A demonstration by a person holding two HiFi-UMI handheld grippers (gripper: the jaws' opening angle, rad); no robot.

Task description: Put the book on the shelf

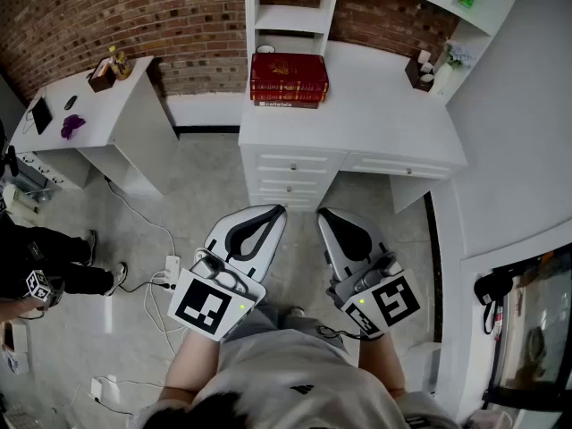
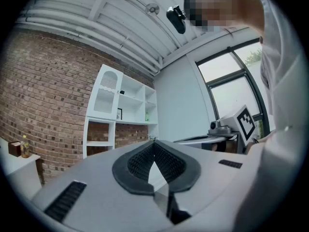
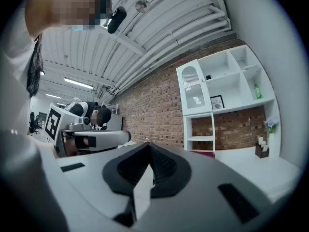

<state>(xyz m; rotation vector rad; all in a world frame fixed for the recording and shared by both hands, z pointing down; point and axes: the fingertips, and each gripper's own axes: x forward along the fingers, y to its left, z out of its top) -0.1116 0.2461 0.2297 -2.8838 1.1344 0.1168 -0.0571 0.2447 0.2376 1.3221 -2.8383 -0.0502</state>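
- The left gripper (image 1: 271,213), a smooth grey-white moulded shell with black ribbed pads, is pointing level toward the white bench (image 1: 384,123). Its jaws are pressing together with nothing between them.
- The right gripper (image 1: 324,214), of the same build, is lying just beside it and roughly parallel. Its jaws are likewise meeting at the tips, empty.
- Each gripper is carrying a cube with black-and-white square markers at its rear end.
- The stack of red hard-cover books (image 1: 289,76), with gold ornament on the top cover, is lying flat at the rear of the bench. It is sitting under the white box-shaped shelf unit (image 1: 288,18) and near the red brick wall (image 1: 125,16).
- The stack is sitting well apart from both grippers.
- The bench is showing a smooth matt top and panelled drawer fronts with small knobs.
- A small dark wooden caddy (image 1: 418,70) is standing at the bench's rear right corner.
- The floor (image 1: 197,195) is showing mottled grey tiles.
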